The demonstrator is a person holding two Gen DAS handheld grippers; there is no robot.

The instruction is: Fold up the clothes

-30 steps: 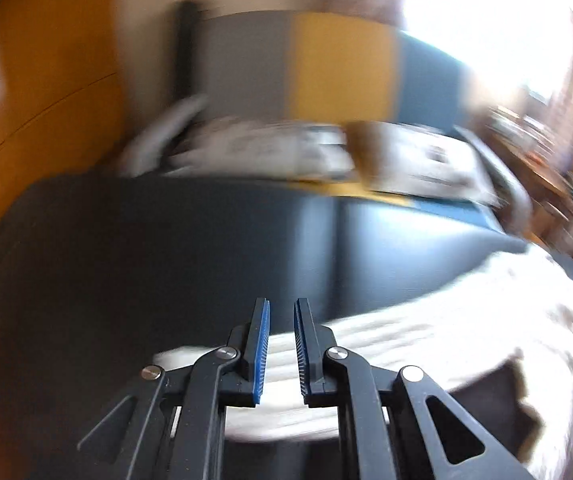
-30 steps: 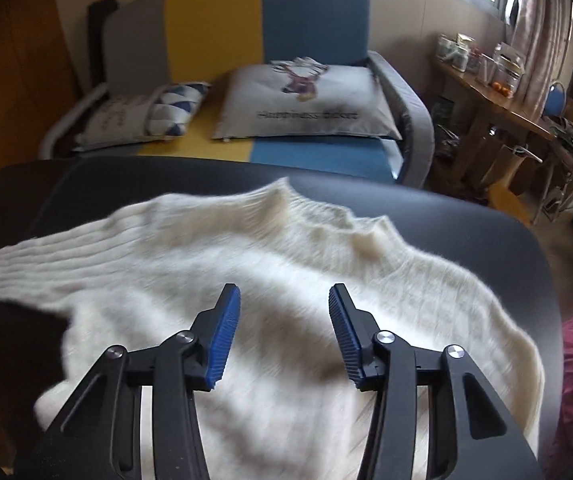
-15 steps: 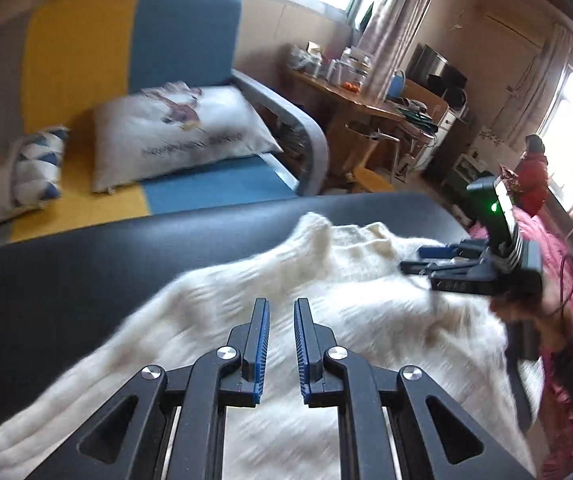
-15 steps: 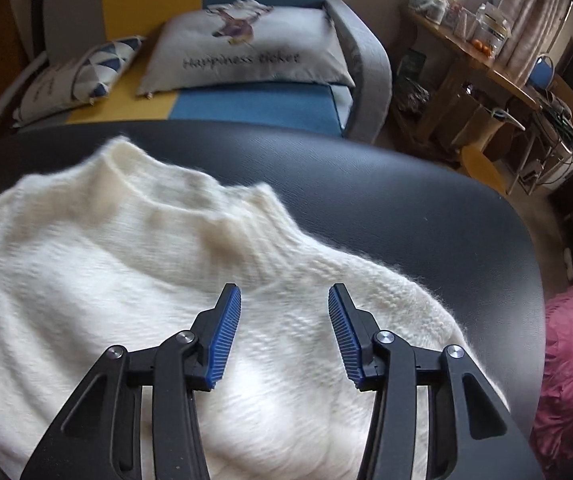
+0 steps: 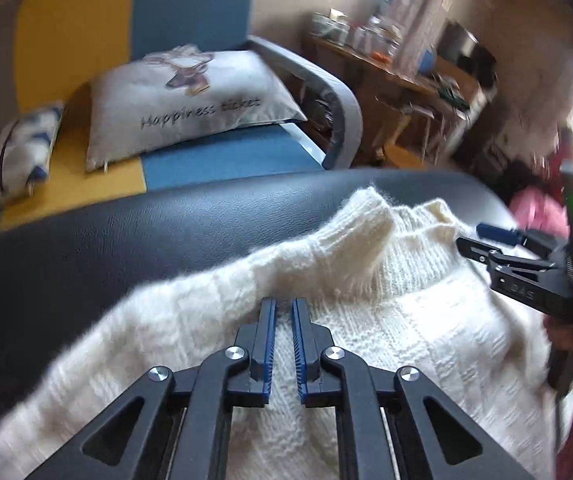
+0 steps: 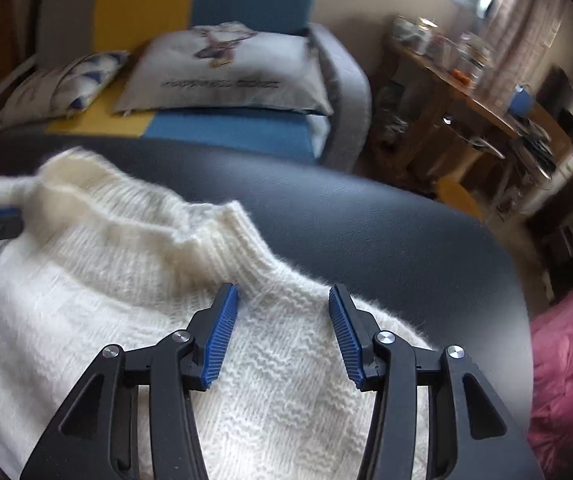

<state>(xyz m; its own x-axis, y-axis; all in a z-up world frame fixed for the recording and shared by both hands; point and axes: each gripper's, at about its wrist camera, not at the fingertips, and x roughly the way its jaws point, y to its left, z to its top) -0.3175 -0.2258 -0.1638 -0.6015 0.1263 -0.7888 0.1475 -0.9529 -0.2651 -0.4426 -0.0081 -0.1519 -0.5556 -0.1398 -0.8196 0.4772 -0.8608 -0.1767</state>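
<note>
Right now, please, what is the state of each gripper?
Left gripper: jaws closing, narrow gap, over the white sweater, nothing gripped.
Right gripper: open, above the sweater's shoulder, holding nothing.

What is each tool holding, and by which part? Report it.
Nothing is held. The left tool is closing with a narrow gap, nothing pinched, over the cream knitted sweater. The right tool is open above the sweater's shoulder.

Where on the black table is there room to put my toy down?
Bare table lies between the sweater and the sofa, and left of its sleeve. The sweater and both grippers crowd the near side.
</note>
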